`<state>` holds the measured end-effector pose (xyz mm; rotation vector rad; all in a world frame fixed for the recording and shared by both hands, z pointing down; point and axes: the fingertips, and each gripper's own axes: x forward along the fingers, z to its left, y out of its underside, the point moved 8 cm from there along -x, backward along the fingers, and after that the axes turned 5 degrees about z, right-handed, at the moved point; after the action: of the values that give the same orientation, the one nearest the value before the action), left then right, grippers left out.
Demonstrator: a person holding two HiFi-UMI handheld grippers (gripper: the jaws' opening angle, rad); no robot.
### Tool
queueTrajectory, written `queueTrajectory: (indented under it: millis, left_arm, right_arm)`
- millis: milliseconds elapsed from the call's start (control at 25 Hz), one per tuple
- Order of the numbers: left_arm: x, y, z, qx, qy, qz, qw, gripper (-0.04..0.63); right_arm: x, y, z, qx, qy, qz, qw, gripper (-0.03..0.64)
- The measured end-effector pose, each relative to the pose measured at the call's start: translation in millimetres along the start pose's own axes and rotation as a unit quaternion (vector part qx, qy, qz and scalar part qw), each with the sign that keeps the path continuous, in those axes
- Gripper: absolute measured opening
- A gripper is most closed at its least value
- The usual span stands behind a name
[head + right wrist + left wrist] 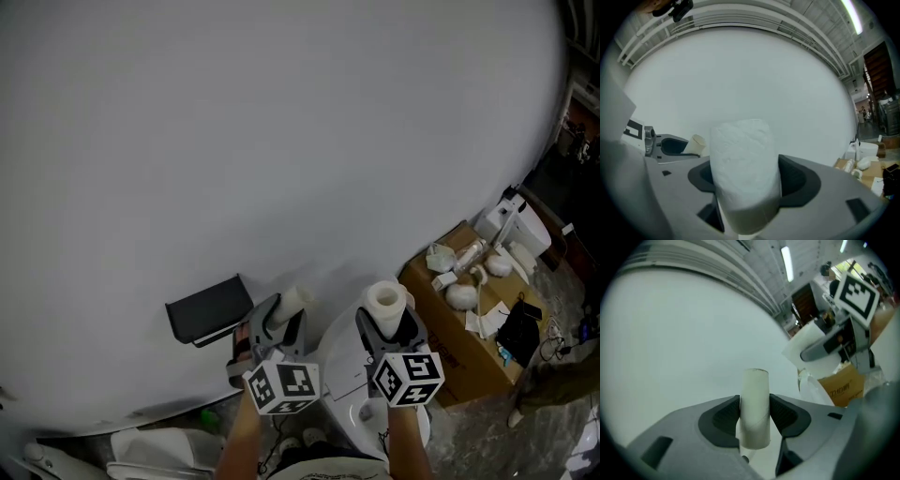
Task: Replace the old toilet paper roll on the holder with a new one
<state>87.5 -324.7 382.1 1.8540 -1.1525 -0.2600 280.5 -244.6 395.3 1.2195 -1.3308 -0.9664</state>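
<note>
My left gripper (279, 317) is shut on an empty cardboard tube (292, 302), the old roll's core, which stands upright between the pads (754, 408). My right gripper (387, 321) is shut on a full white toilet paper roll (385, 301), squeezed between its dark pads (746, 173). Both are held side by side in front of the white wall. The dark grey holder (209, 309) is mounted on the wall just left of the left gripper. In the left gripper view the right gripper with the new roll (813, 341) shows at the upper right. The tube (696, 144) shows at the left of the right gripper view.
A white toilet (349, 373) stands below the grippers. At the right, a cardboard box (441, 323) carries several white items, with a black bag (518, 330) beside it and a white appliance (517, 225) behind. The floor at the right is cluttered.
</note>
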Motion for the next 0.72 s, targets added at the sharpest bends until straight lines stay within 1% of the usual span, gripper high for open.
queueTrajectory:
  millis: [40,120,200,280,440,600,720]
  left_arm:
    - [-7,2,7,-0.033,0.006,-0.013,0.9993,0.196]
    - [-21,7,21,-0.093,0.015,-0.035,0.9950,0.196]
    - [-37,12,36,-0.138,0.016,-0.053,0.9889,0.196]
    - [-53,17,50,-0.174,0.008,-0.068,0.9824,0.196]
    - [-77,35,75,-0.236,-0.018,-0.089,0.9675,0.197]
    - [-100,60,97,-0.277,-0.062,-0.089,0.9547,0.196]
    - [-117,79,112,-0.315,-0.093,-0.094,0.9398,0.196]
  right_arm:
    - [3,0,5,-0.001,-0.007,0.000,1.000,0.333]
    - [8,-1,16,-0.003,-0.022,0.001,1.000,0.333]
    - [12,-1,28,-0.004,-0.037,0.000,0.999,0.333]
    - [15,-1,38,-0.006,-0.051,0.000,0.999,0.333]
    - [24,-2,59,-0.011,-0.075,0.002,0.997,0.333]
    - [33,-2,80,-0.012,-0.100,0.004,0.995,0.333]
    - [39,-3,92,-0.010,-0.116,0.004,0.993,0.333]
